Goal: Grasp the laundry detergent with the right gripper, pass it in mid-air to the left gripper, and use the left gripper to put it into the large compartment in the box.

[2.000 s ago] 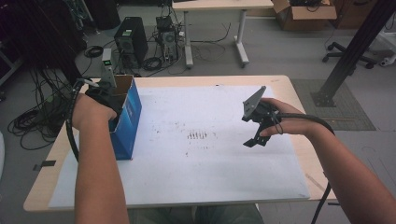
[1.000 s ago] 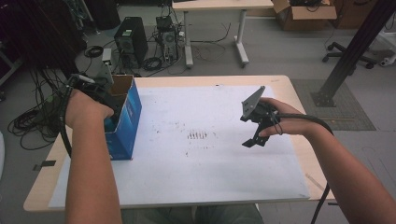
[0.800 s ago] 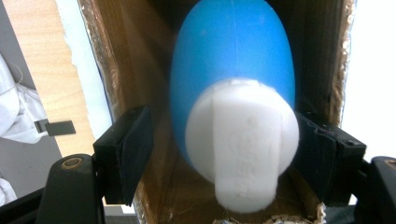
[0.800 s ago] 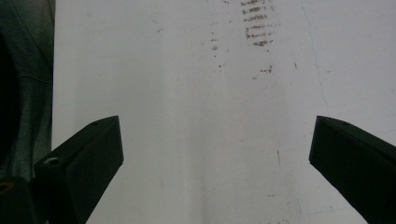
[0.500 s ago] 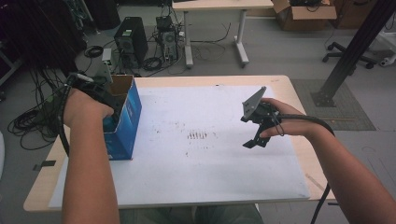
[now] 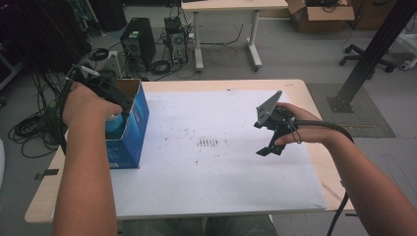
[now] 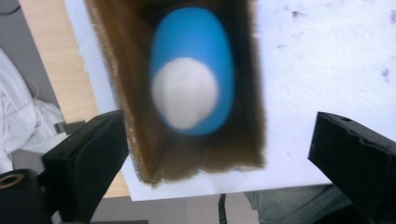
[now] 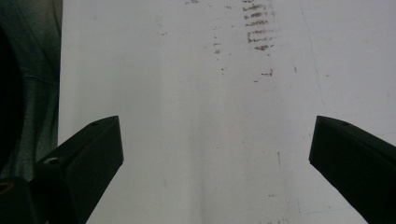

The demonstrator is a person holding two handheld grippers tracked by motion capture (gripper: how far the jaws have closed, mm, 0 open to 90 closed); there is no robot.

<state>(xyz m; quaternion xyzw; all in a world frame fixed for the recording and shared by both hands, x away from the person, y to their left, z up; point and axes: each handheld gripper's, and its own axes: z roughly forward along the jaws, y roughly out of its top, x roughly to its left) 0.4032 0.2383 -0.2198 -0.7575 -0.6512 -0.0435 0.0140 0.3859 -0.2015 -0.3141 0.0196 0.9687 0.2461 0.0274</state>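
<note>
Two black jaws of the left gripper are standing wide, having just been opening, gripping nothing. Beyond them a blue bottle, blurred, is probably sitting upright inside the open box. Farther right, the right gripper is hovering released over white paper.
</note>
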